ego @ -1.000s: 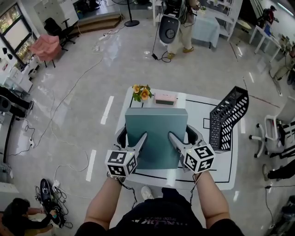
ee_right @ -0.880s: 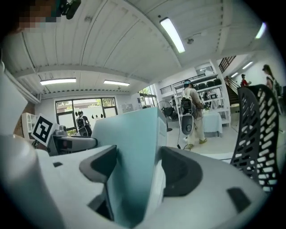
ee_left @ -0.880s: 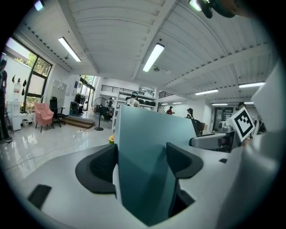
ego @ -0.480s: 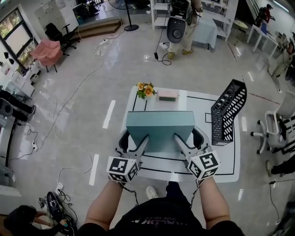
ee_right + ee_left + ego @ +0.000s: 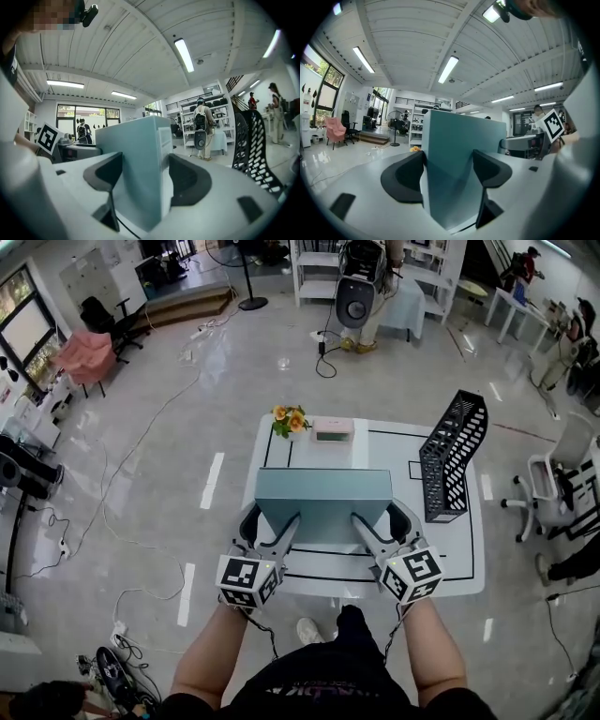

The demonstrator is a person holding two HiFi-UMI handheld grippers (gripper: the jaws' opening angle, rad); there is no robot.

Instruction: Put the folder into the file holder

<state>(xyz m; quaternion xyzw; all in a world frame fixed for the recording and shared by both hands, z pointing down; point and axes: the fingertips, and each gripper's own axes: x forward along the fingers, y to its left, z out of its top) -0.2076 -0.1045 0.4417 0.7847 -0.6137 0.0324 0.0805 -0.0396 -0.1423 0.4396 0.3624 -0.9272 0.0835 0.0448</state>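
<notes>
Item: teal folder (image 5: pixel 323 502). It is held over the near half of the white table (image 5: pixel 450 563), in front of the person, one broad face turned up toward the head camera.

Left gripper (image 5: pixel 275 529): clamped on the folder's left end, a dark pad pressed against each face.

Right gripper (image 5: pixel 380 524): clamped likewise on the right end, where a pale spine label is seen beside the pad.

File holder (image 5: pixel 452 463): black mesh, stood upright at the table's right side, apart from the folder and empty.

Small bunch of orange flowers (image 5: pixel 289 418) and pink box (image 5: pixel 333 429): set side by side at the table's far edge, beyond the folder.

Black outlines (image 5: pixel 469 521): marked on the tabletop.
</notes>
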